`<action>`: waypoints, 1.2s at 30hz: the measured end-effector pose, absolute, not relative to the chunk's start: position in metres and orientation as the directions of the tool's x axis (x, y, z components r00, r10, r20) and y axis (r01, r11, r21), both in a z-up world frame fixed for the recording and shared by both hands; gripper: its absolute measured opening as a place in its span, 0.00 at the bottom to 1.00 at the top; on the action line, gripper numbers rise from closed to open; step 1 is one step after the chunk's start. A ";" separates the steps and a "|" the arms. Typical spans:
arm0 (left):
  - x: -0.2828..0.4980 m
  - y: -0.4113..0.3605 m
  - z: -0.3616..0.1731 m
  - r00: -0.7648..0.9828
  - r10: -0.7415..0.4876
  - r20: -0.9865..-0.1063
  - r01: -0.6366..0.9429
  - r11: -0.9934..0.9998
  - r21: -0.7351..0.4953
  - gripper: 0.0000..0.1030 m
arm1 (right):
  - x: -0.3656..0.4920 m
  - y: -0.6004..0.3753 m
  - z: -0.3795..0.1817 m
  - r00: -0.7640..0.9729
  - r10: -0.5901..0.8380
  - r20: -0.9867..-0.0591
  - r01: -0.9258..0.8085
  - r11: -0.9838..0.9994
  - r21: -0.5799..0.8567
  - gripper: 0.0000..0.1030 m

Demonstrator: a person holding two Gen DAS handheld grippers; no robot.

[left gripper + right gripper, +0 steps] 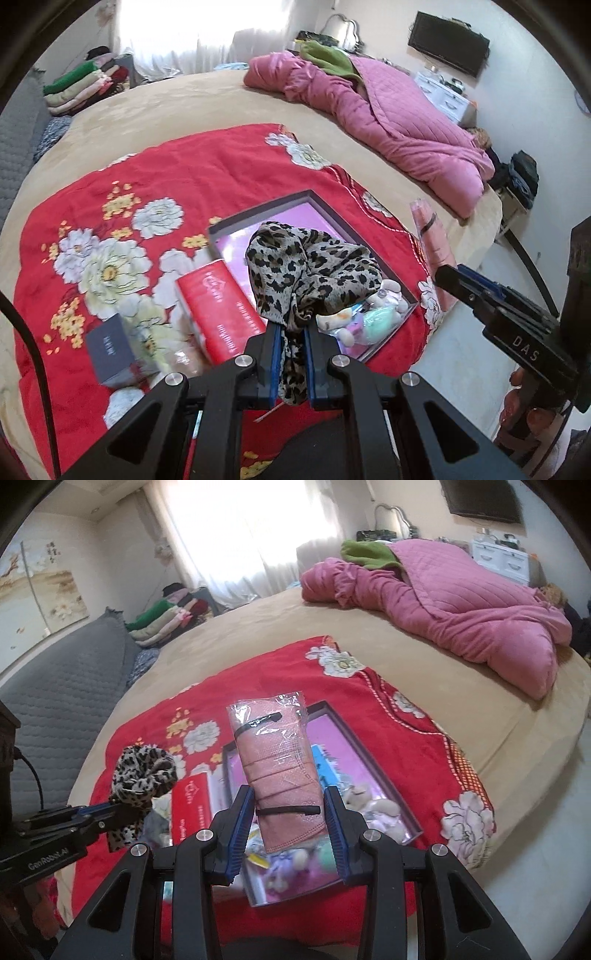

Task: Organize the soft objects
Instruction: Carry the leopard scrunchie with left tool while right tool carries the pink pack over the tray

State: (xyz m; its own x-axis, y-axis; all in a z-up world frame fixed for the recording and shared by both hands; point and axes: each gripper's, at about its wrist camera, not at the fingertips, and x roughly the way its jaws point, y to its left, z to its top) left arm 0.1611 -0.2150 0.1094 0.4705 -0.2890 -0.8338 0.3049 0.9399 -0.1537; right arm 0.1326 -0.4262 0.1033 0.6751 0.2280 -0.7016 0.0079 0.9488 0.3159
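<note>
Leopard-print fabric (314,269), thin and limp, is gripped at its lower end between the blue-padded jaws of the left gripper (291,363), with its bunched upper part held above a shallow rectangular tray (258,218). The tray has dark walls and a glossy pink-lilac floor, and is set on a red plush blanket (207,173) printed with white and yellow flowers, spread over a tan bed cover (207,99). Small plush toys (360,312), pastel and rounded, are seen in the tray's near corner; their individual shapes are partly covered by the fabric and cannot be separated. A red carton (218,310) with white lettering lies just beside the tray's left wall, and a small grey box (110,350) stands near it; the print on both is too small to read. In the right wrist view, a clear crinkled plastic sleeve holding a pleated pink mask (284,775) with black ear loops is held upright in the right gripper (290,834), the jaws closed against its two sides above the tray. The sleeve's lower edge is cut off behind the fingers. A quilted pink comforter (461,602) is heaped at the far side of the bed, and folded clothes (166,616) are stacked near the window.
</note>
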 end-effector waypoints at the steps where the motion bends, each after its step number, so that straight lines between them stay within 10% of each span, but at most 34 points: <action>1: 0.163 -0.219 0.107 0.466 -0.290 -0.836 0.307 0.939 -0.154 0.11 | 0.133 -0.430 0.102 0.676 0.225 -0.702 0.013 0.949 0.316 0.39; 36: 0.199 -0.284 0.005 0.284 -0.252 -0.925 0.352 0.925 -0.144 0.11 | 0.195 -0.451 0.005 0.507 0.156 -0.848 0.046 0.977 0.207 0.39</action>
